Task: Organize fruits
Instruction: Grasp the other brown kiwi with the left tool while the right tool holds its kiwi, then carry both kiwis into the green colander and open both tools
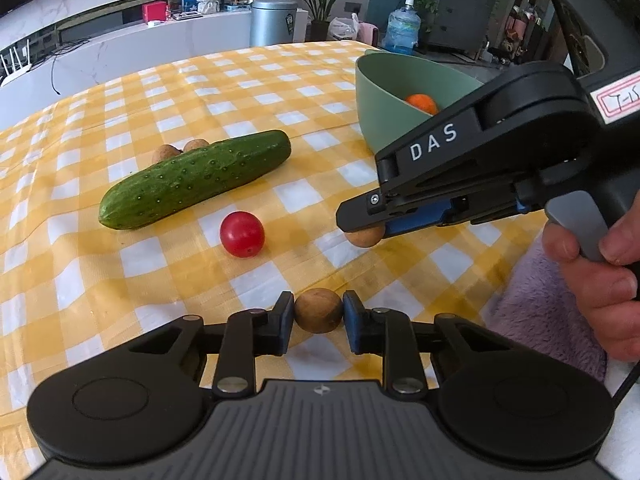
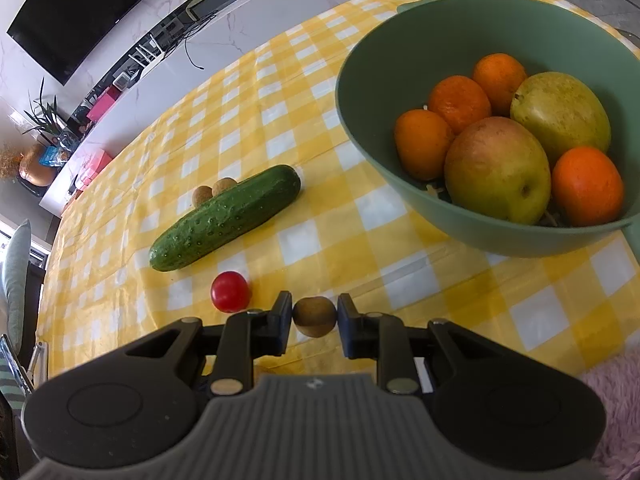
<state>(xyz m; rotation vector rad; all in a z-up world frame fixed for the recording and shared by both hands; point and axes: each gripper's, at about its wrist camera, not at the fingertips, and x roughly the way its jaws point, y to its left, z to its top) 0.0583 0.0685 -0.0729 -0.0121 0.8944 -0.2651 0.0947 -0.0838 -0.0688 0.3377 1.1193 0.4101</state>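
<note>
A yellow-and-white checked tablecloth filled most of both views. In the right wrist view a green bowl took the upper right of the frame, standing on the cloth and holding 4 oranges and 2 yellow-green pears. In the left wrist view only 1 orange showed over its rim, at upper right.

A cucumber lay slantwise at centre left of the left wrist view, with 2 longans just behind its far side, partly hidden. A red tomato sat on the cloth near the cucumber's lower end, apart from it.

The right gripper reached in from the right edge of the left wrist view, its black arm printed "DAS" in white letters. A white label with a red border on its body carried handwriting that seemed to read "T-15", cut by the frame edge. A hand gripped its handle at the right edge, with purple fleece below it. Its jaws were clamped on a longan; its own camera showed that fruit pressed between both pads at lower centre.

The left gripper sat at lower centre of its own view, jaws narrow and closed on another longan, both pads touching its sides, low over the cloth.
</note>
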